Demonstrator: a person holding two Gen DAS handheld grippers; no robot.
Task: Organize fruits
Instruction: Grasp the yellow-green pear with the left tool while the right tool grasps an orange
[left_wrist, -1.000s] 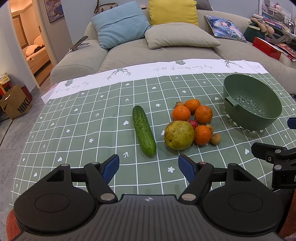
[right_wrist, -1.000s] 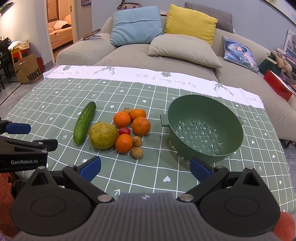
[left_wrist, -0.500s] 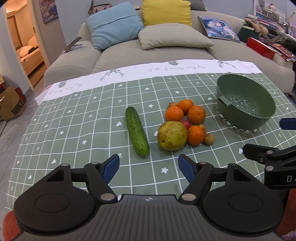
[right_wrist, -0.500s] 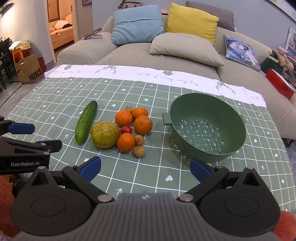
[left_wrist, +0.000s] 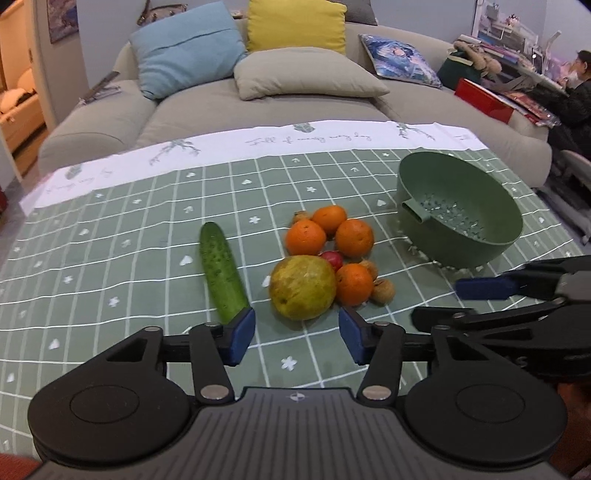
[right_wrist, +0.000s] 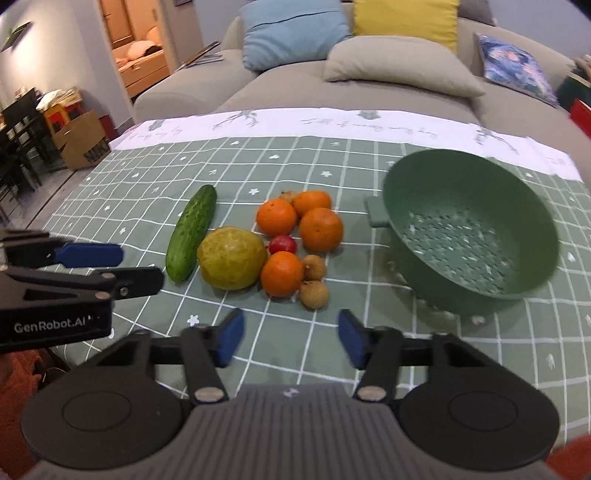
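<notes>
Matt green colander, probably plastic; bumpy-skinned cucumber; smooth printed tablecloth

A surface under a green checked cloth with a white border carries a cucumber, a large yellow-green fruit just beside it, four oranges clustered with a small red fruit and small brown ones, and a green colander near them.

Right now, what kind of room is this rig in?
Most likely a home living room. A grey sofa with cushions sits right behind the table, which has a printed green cloth, and a doorway opens onto another lit room with furniture.
</notes>
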